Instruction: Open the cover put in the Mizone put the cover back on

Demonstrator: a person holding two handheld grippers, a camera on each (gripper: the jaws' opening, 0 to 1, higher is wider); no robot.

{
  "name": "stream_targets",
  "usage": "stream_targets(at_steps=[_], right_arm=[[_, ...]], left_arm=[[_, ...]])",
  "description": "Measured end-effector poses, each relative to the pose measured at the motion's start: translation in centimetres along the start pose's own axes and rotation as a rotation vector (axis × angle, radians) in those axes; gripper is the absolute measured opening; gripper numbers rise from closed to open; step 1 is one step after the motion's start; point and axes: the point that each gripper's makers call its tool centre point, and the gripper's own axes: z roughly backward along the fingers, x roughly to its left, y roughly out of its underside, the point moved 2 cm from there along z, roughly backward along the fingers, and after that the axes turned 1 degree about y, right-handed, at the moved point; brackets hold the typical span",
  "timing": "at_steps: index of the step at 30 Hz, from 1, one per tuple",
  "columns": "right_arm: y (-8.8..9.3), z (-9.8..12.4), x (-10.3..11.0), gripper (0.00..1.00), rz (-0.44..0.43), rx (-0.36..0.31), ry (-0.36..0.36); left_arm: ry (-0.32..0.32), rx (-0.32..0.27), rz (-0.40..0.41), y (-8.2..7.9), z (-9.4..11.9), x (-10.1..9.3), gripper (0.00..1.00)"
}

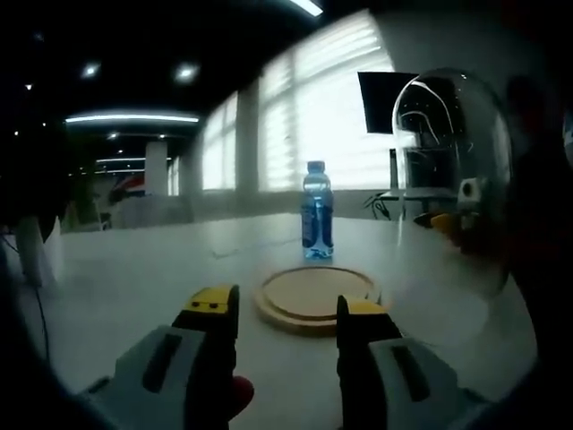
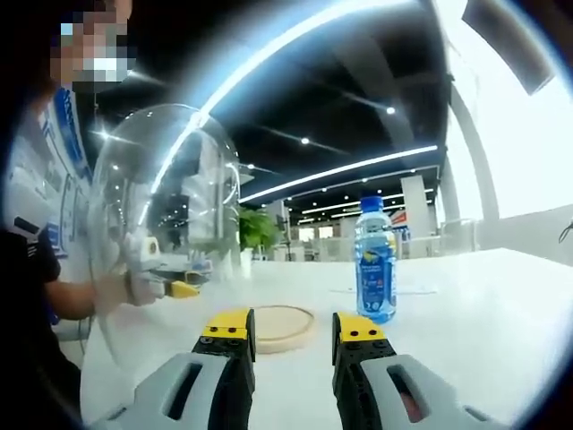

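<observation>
Cover's off already. In the right gripper view the glass dome (image 2: 166,206) hangs at left, with another yellow-tipped gripper (image 2: 179,287) seen through it, grip unclear. The wooden base (image 2: 282,322) sits bare mid-frame, with the Mizone bottle (image 2: 374,264) standing right of it. Your left gripper (image 1: 286,309) and right gripper (image 2: 294,327) are both spread apart and empty. Next I'd say you clamp the bottle and stand it on the base.
</observation>
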Motion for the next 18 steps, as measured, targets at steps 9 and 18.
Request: stream_targets(at_steps=[9,18], right_arm=[[-0.3,-0.7,-0.8,0.28,-0.007,0.005,0.025],[-2.0,-1.3,-1.3,0.28,0.017,0.000,0.019]], left_arm=[[-0.005,0.008,-0.005,0.2,0.0,0.1,0.35],[-0.006,-0.004,0.006,-0.1,0.1,0.1,0.35]])
